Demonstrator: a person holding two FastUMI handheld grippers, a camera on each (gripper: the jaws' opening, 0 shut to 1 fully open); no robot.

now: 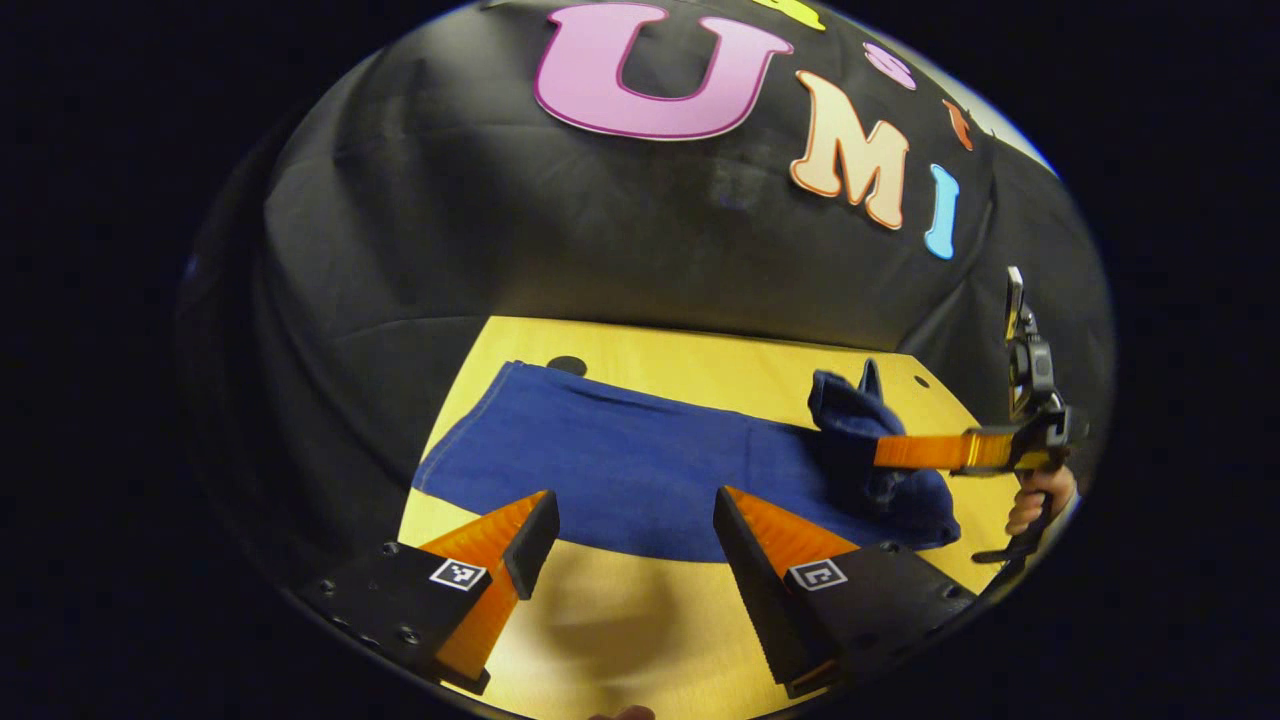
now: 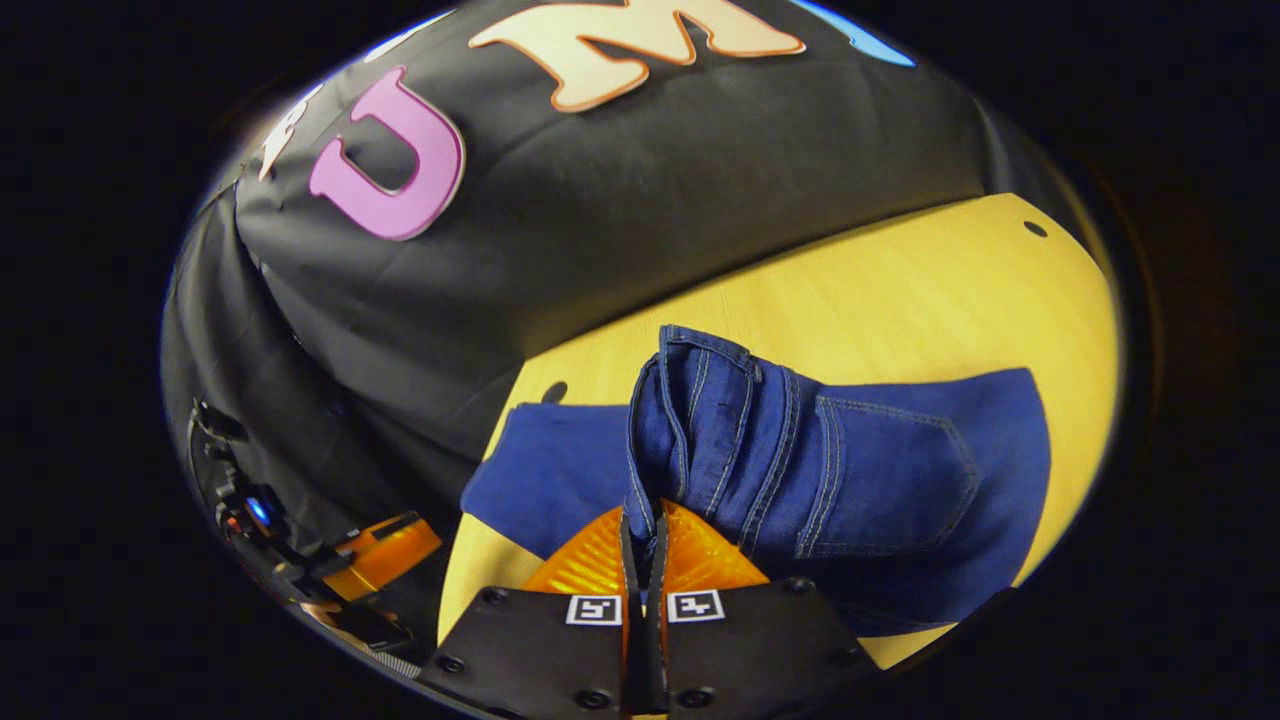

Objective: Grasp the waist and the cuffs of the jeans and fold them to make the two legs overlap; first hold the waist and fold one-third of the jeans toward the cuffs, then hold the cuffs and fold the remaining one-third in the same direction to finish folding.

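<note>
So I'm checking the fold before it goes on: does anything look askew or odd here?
Only the waist end: it is bunched and lifted off the table in the shut right gripper, while the rest of the jeans lies flat. The left gripper is open, holding nothing.

1. I'm seeing the blue jeans [image 1: 640, 470] lying flat along the table [image 1: 600, 620], legs overlapped.
2. Their waist [image 2: 700, 420] is bunching upward, raised, back pocket showing beside it.
</note>
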